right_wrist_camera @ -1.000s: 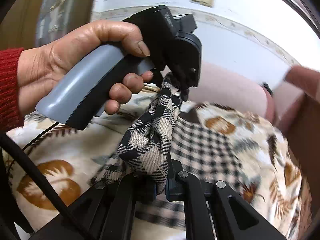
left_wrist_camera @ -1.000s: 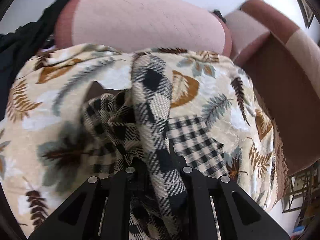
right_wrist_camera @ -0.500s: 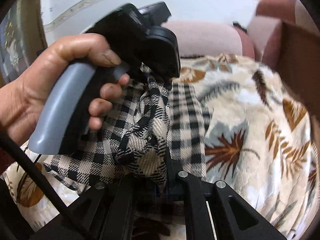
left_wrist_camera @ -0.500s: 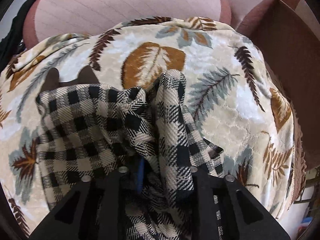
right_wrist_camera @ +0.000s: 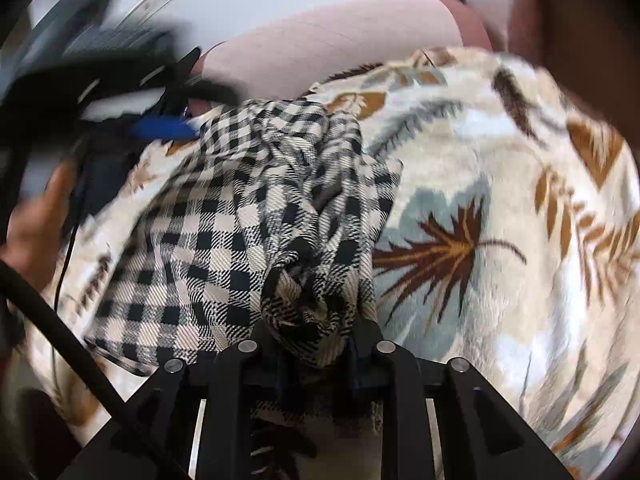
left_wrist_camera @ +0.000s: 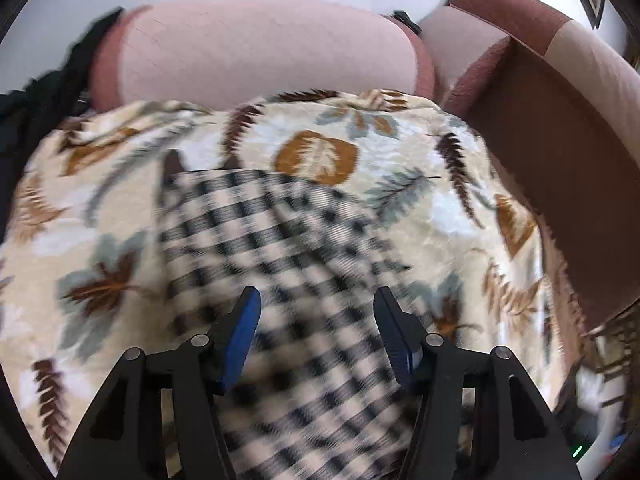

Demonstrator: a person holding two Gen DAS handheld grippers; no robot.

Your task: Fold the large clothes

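A black-and-cream checked garment [left_wrist_camera: 276, 248] lies on a leaf-patterned blanket [left_wrist_camera: 448, 200] over a sofa seat. My left gripper [left_wrist_camera: 316, 304] is open and empty, its blue-padded fingers spread just above the cloth. In the right wrist view the garment [right_wrist_camera: 224, 216] lies bunched, and my right gripper [right_wrist_camera: 316, 340] is shut on a gathered fold of it at the near edge. The left gripper shows blurred in that view at the upper left [right_wrist_camera: 160, 128], held by a hand.
A pink sofa backrest [left_wrist_camera: 260, 48] rises behind the blanket, and a brown and pink armrest [left_wrist_camera: 560, 112] stands at the right. A dark cloth [left_wrist_camera: 36, 108] hangs at the far left. The blanket's fringed edge [left_wrist_camera: 560, 300] drops off at the right.
My left gripper has let go of the checked garment and opened, and the cloth has dropped flat onto the blanket. My right gripper keeps its hold and has come lower.
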